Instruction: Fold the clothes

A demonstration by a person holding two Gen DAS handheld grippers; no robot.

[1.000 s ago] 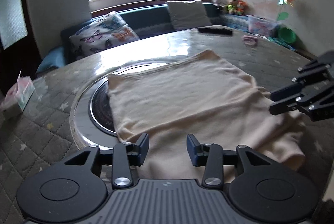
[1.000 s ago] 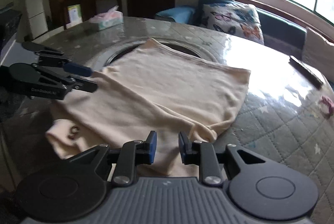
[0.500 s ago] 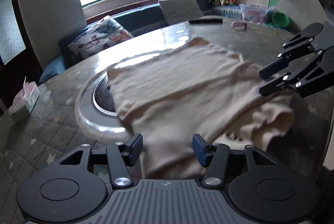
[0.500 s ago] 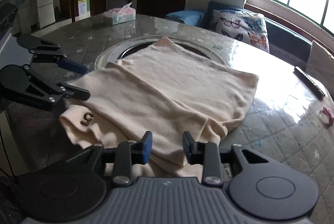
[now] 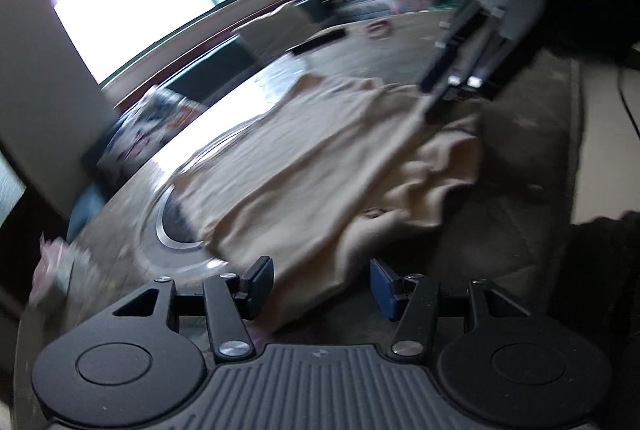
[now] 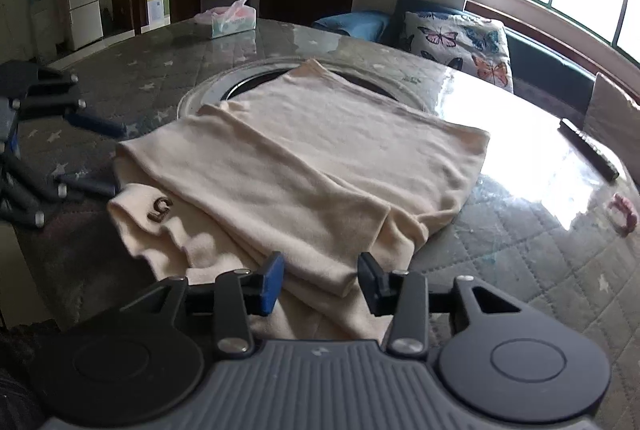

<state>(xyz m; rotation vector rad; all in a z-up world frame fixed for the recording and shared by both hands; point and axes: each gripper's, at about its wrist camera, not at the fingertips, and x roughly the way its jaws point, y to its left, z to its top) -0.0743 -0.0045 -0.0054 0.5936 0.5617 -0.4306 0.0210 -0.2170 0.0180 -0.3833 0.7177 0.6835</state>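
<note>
A cream knit garment (image 6: 320,165) lies folded on the round table, partly over the metal ring in the table's middle. A small brown "G" emblem (image 6: 160,209) shows on its near left fold. My right gripper (image 6: 320,280) is open and empty, just above the garment's near edge. My left gripper (image 5: 322,284) is open and empty at the garment's near corner (image 5: 304,290); that view is blurred. The left gripper also shows at the left of the right wrist view (image 6: 86,153), off the cloth. The right gripper appears in the left wrist view (image 5: 436,97).
A tissue box (image 6: 230,19) stands at the table's far side. A black remote (image 6: 588,149) and a pink hair tie (image 6: 622,211) lie at the right. A butterfly cushion (image 6: 456,39) sits on the bench behind. The table edge (image 6: 24,262) drops off at the near left.
Both grippers have pulled back from the garment and opened wider. The left gripper is swinging fast, tilting its view. The garment lies as it did half a second ago.
</note>
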